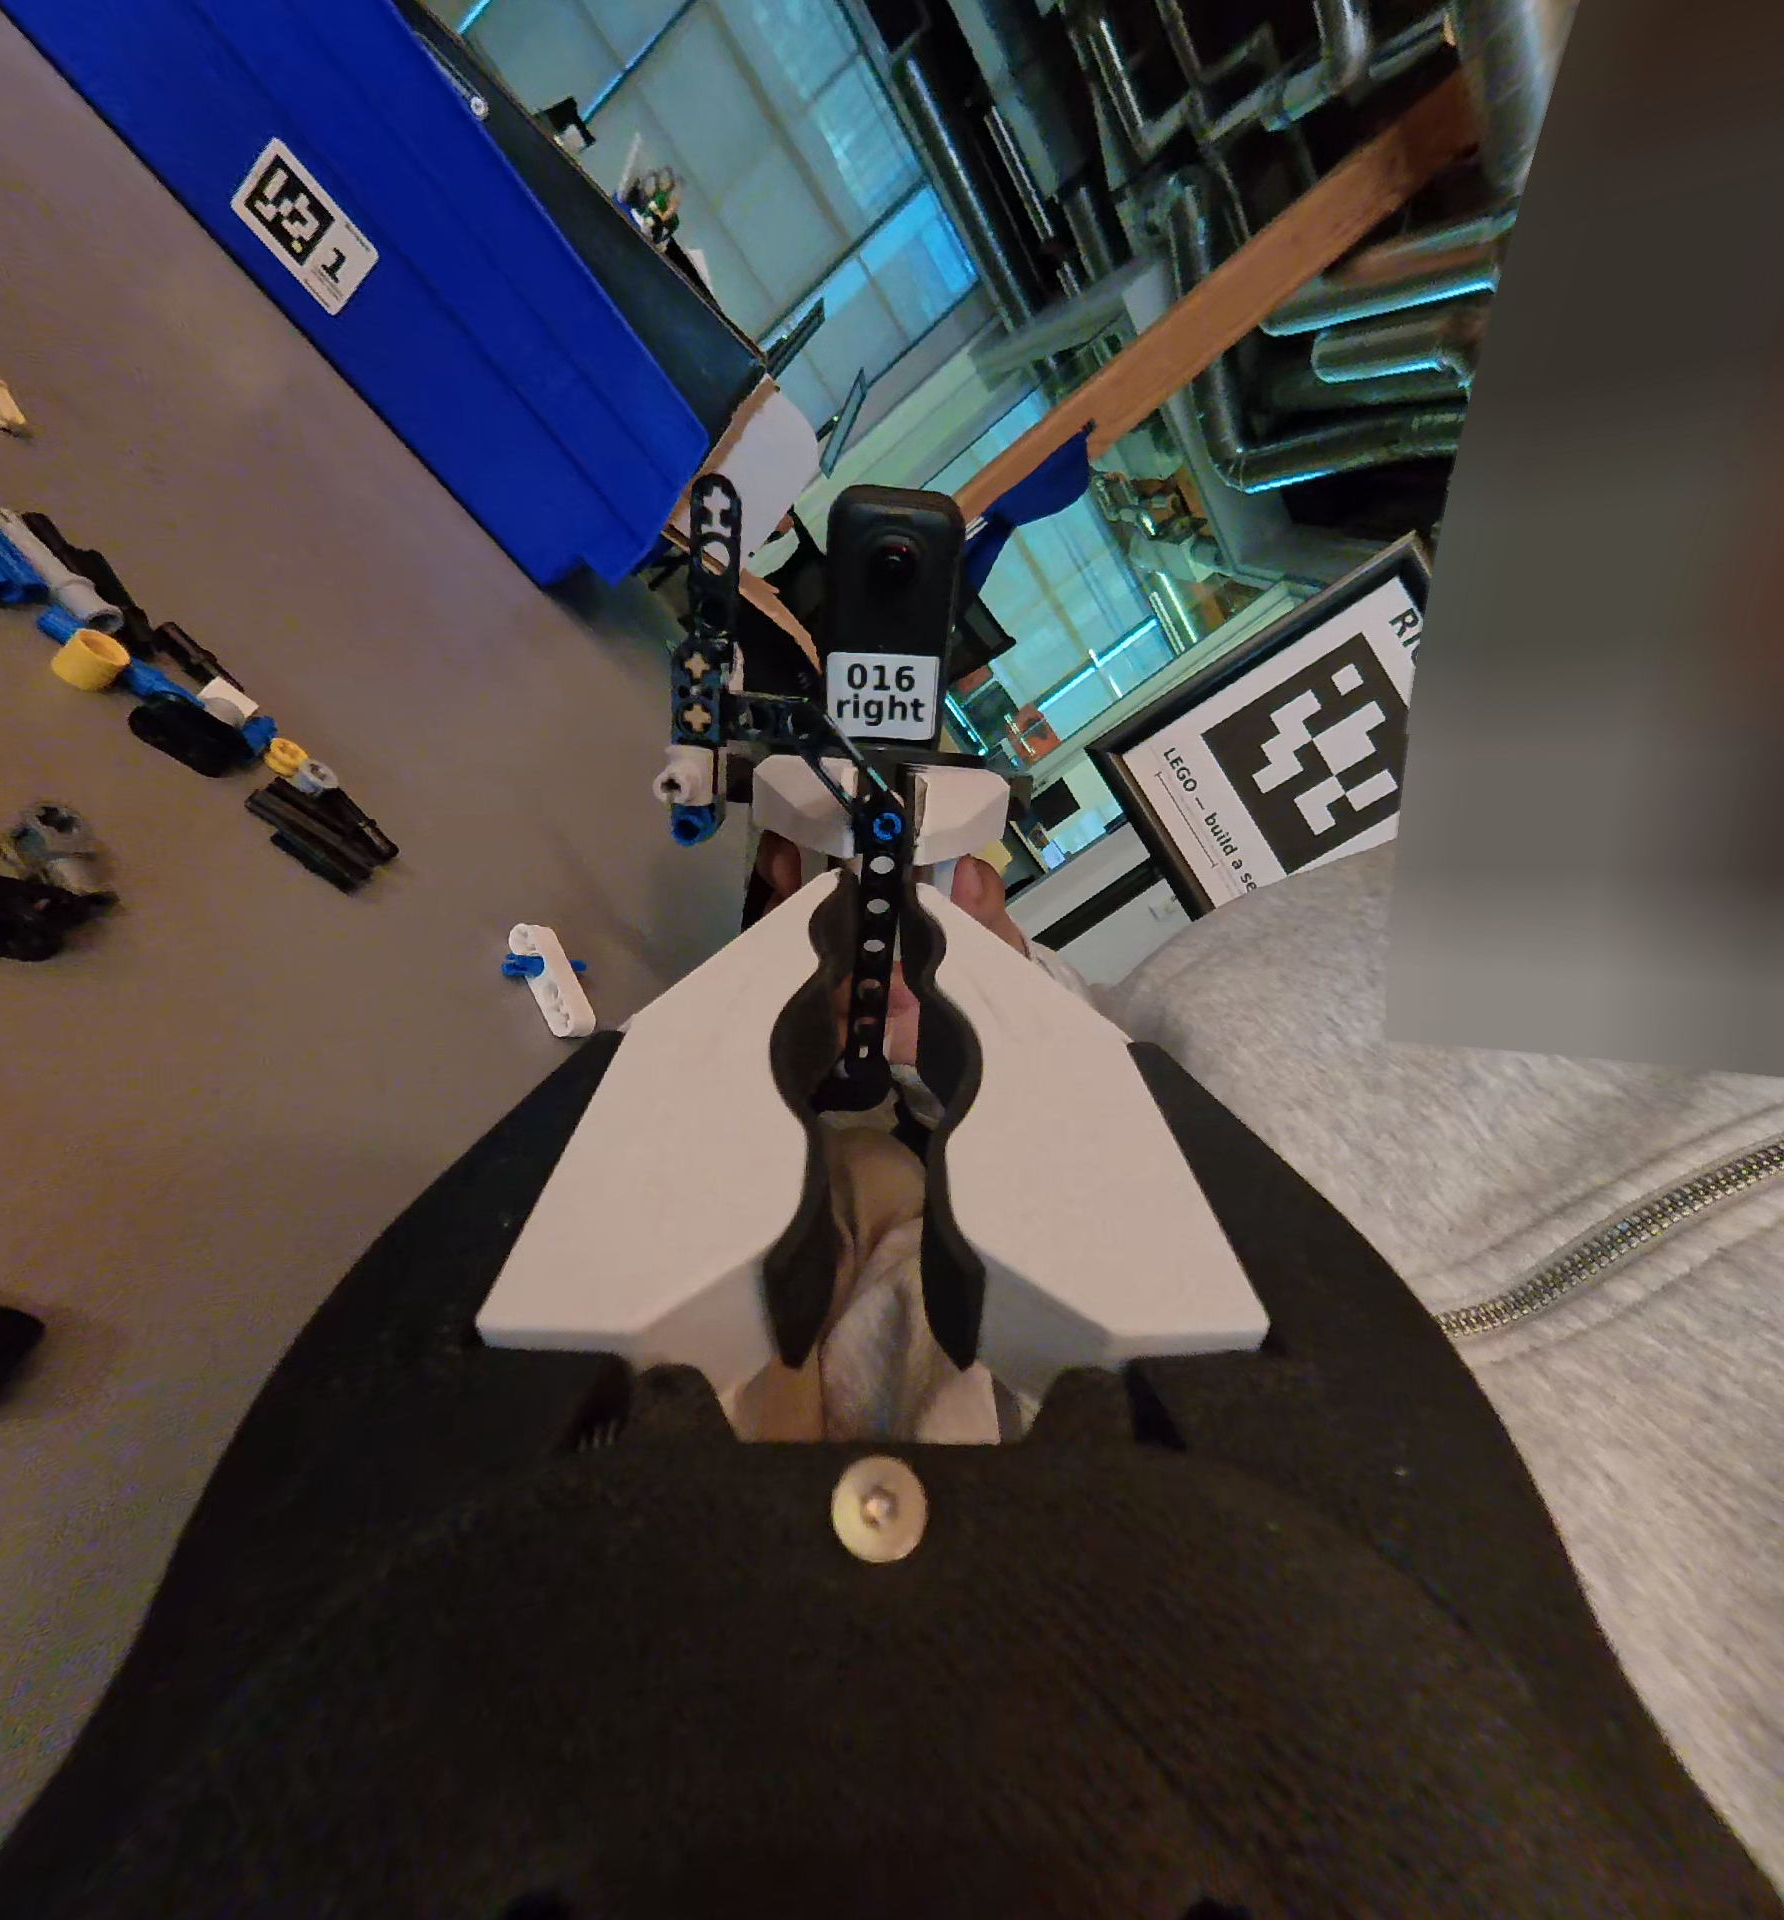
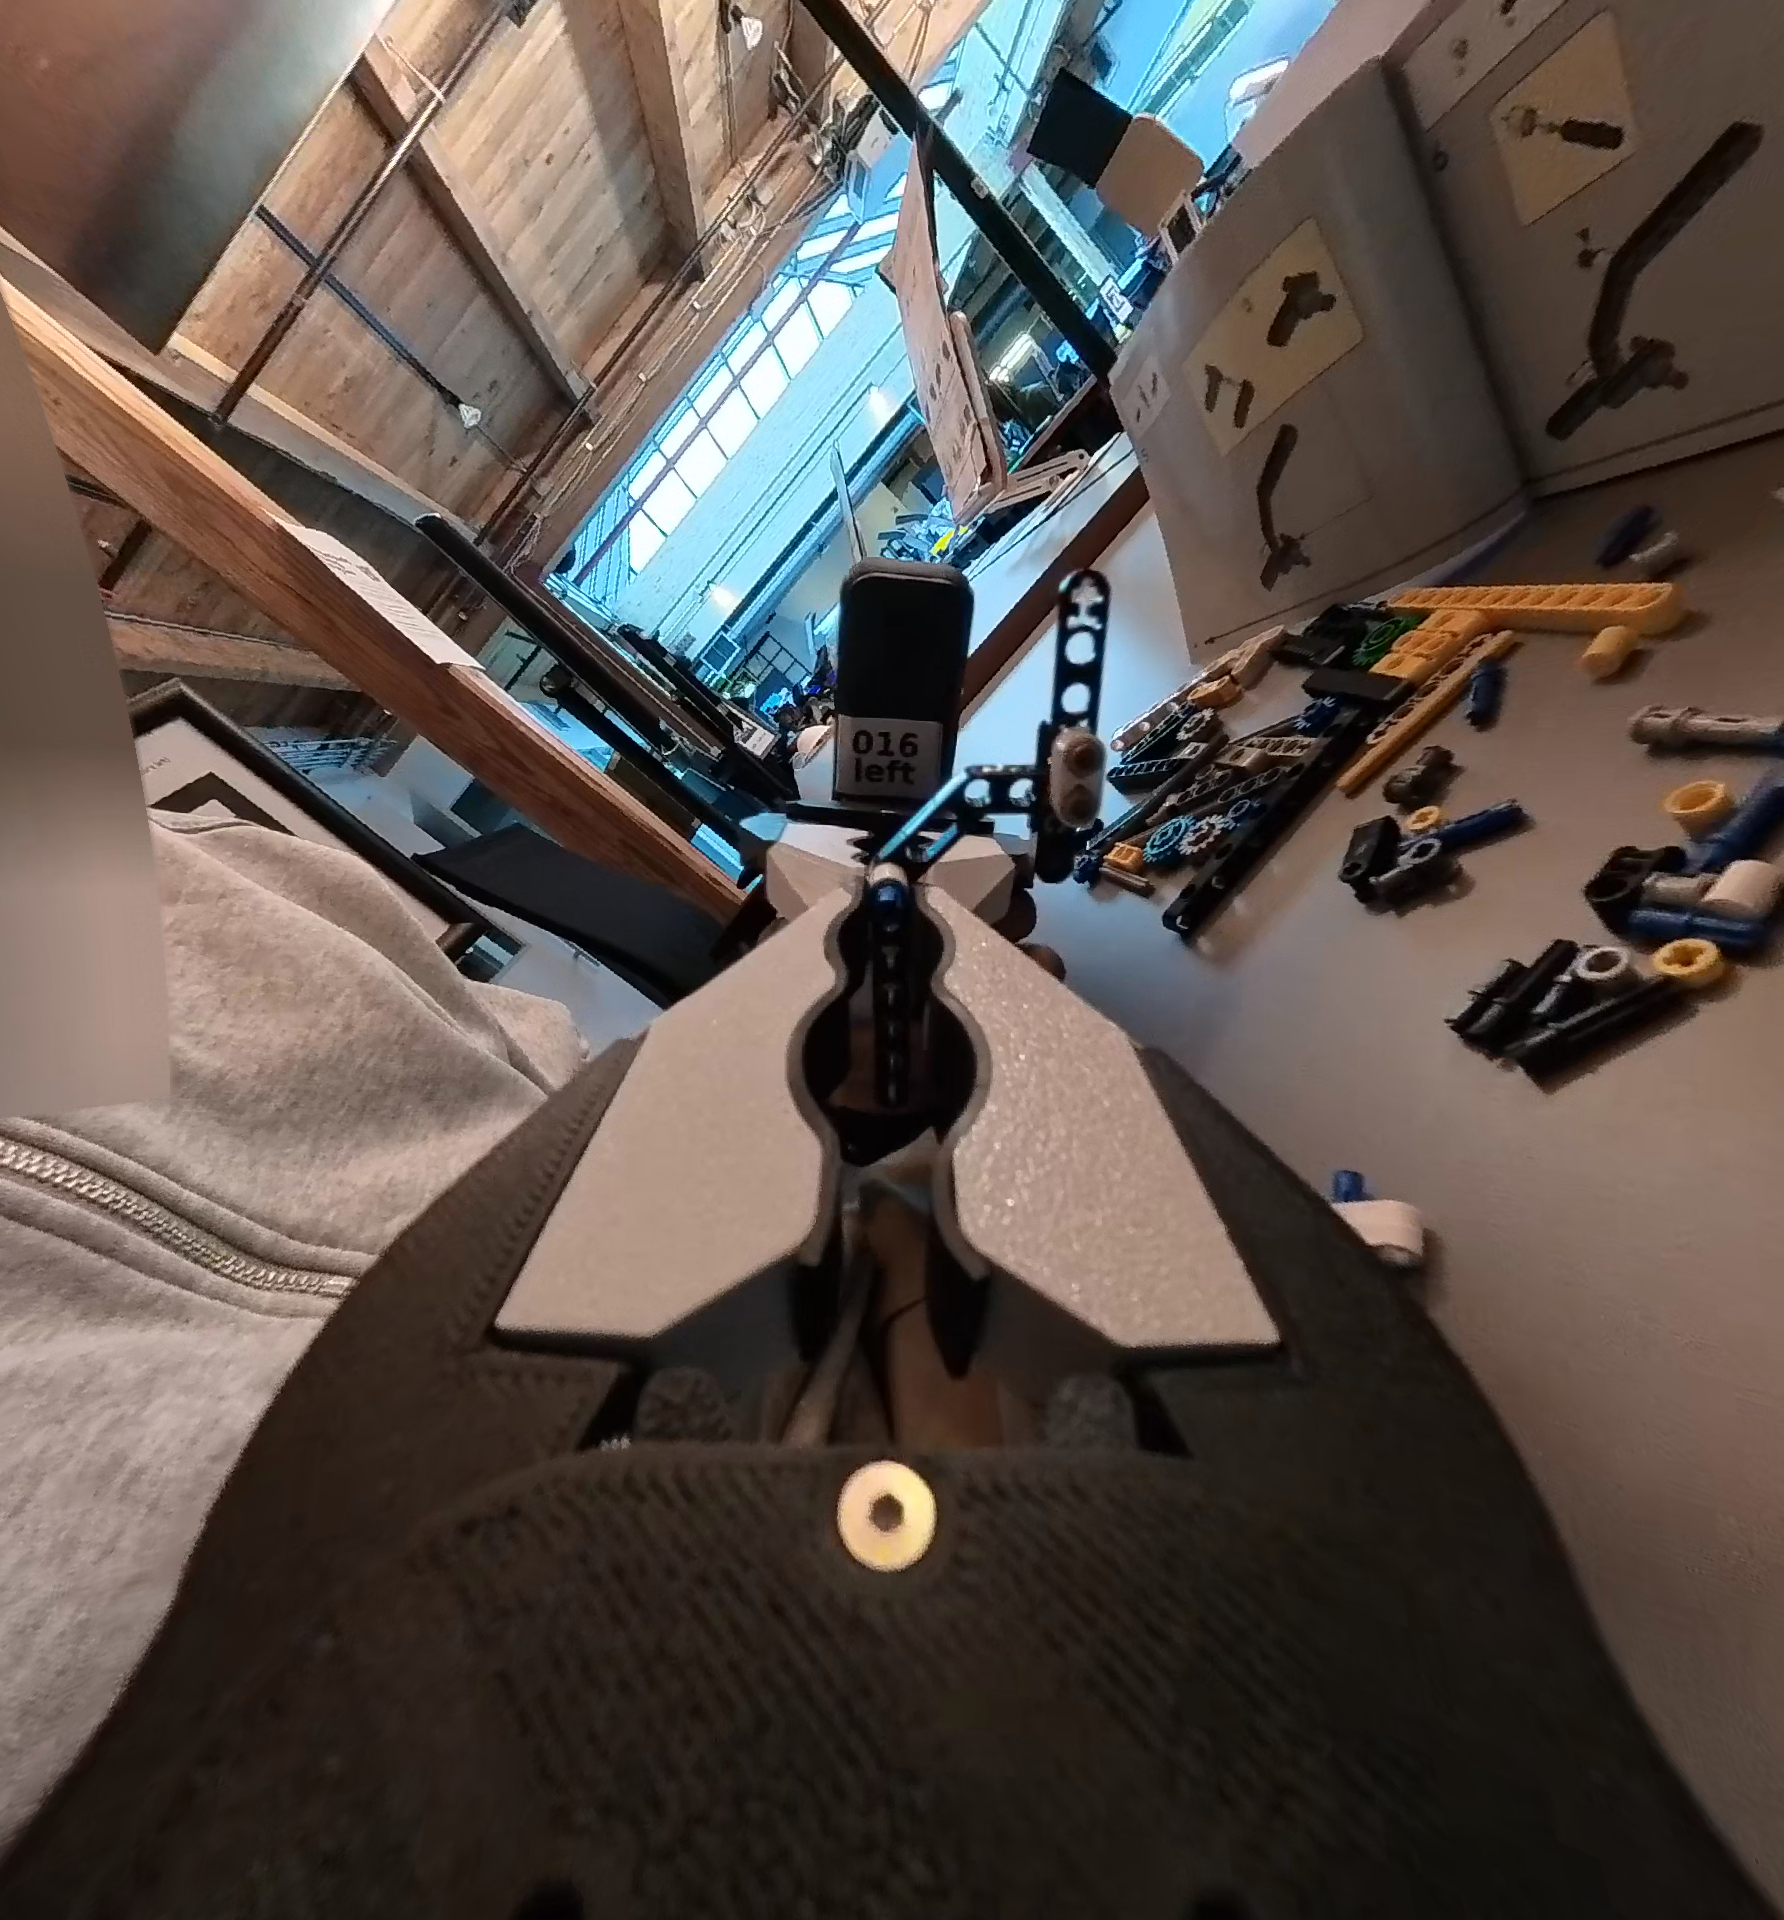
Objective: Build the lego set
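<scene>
A black Lego assembly (image 1: 706, 675) of holed beams, with a white connector and blue pins, is held in the air between the two grippers. My left gripper (image 1: 872, 896) is shut on its lower black beam (image 1: 872, 961). My right gripper (image 1: 883, 808) faces it and grips the same assembly just beyond, near a blue pin (image 1: 883, 828). In the right wrist view my right gripper (image 2: 888, 914) is shut on the black beam (image 2: 890, 1023). The left gripper (image 2: 888, 854) sits opposite, and the assembly's upright arm (image 2: 1075, 665) rises to the right.
Loose black, blue, yellow and grey pieces (image 1: 140, 707) lie on the grey table (image 1: 400, 1039), with a white beam with a blue pin (image 1: 550, 982) nearer. A blue bin (image 1: 431, 291) and a framed sign (image 1: 1283, 748) stand behind. An instruction booklet (image 2: 1335, 343) and a parts pile (image 2: 1387, 727) are on the right. A grey hoodie (image 1: 1490, 1195) is close. Only a small space, under 4 cm, lies between the two pairs of fingers.
</scene>
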